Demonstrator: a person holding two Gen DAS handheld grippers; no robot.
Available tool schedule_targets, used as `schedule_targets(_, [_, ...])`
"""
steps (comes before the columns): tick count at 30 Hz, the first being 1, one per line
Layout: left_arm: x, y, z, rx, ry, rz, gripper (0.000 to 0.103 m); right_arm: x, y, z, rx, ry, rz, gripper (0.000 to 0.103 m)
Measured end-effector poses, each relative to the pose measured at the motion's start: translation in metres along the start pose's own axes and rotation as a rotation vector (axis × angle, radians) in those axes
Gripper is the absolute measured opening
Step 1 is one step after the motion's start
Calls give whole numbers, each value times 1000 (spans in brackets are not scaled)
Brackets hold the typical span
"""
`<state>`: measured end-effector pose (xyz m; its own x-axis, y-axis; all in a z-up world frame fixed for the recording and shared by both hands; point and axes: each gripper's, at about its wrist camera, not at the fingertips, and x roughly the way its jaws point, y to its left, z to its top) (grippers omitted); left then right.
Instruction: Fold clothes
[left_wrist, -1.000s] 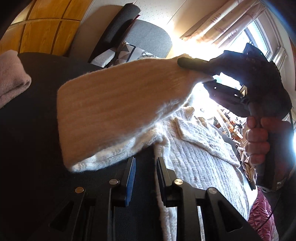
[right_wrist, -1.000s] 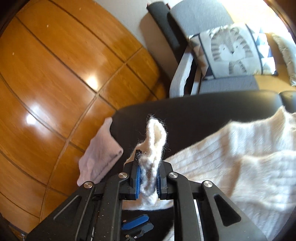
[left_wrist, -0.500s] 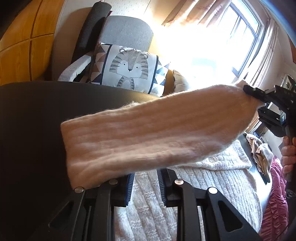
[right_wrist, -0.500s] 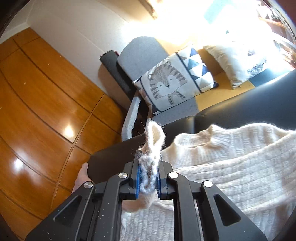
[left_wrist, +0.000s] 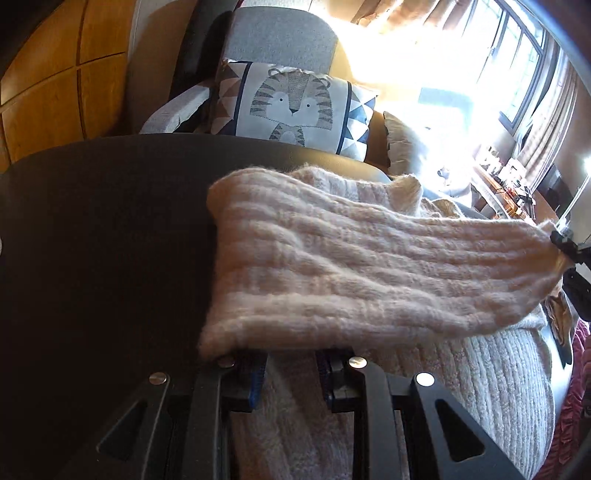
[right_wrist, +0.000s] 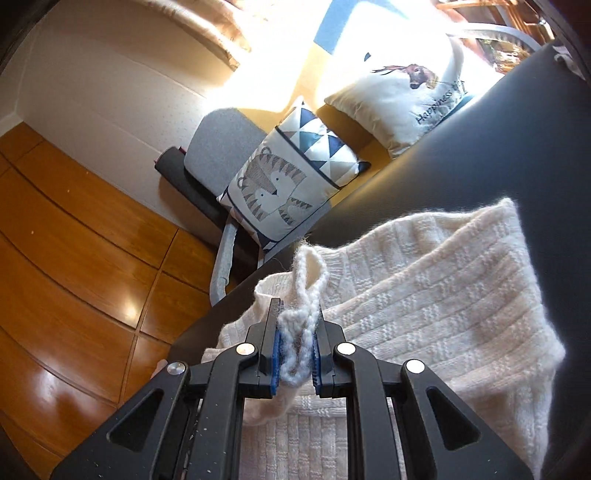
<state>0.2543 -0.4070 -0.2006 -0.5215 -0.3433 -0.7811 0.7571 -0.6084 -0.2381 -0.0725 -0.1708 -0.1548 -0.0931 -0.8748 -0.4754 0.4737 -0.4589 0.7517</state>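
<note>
**Cream knit sleeve stretched across sweater**

Cream sweater (right_wrist: 424, 295) spread on black bench (left_wrist: 92, 240), sleeve (left_wrist: 369, 273) pulled taut above body. Right gripper (right_wrist: 295, 347): jaws pinching sleeve cuff, wool bunched between blue pads. Left gripper (left_wrist: 291, 373): jaws narrowly apart under sleeve's folded edge, grip not discernible. Tiger cushion (left_wrist: 291, 107) on grey chair (left_wrist: 280, 44) beyond.

Cream knit sweater (left_wrist: 498, 373) lies on dark tabletop (left_wrist: 92, 240); its sleeve (left_wrist: 351, 273) is stretched across the frame. L gripper (left_wrist: 291, 369) jaws hidden under sleeve edge. Tiger cushion (left_wrist: 291, 107) sits behind, on grey chair (left_wrist: 280, 44).
</note>
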Motion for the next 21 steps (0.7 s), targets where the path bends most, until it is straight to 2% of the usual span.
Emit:
schedule_targets(5, [-2, -2, 0, -10, -6, 4, 23, -8, -27, -10, 32, 10, -45, 14])
schedule_targets(8, [-5, 3, 2, -60, -21, -11, 24, -11, -37, -15, 49, 11, -49, 14])
schedule_targets(12, [-17, 14, 3, -160, -80, -48, 23, -15, -43, -21, 44, 5, -57, 14])
schedule_targets(21, [-1, 9, -11, -51, -23, -5, 23, -13, -61, -36, 66, 24, -110, 14])
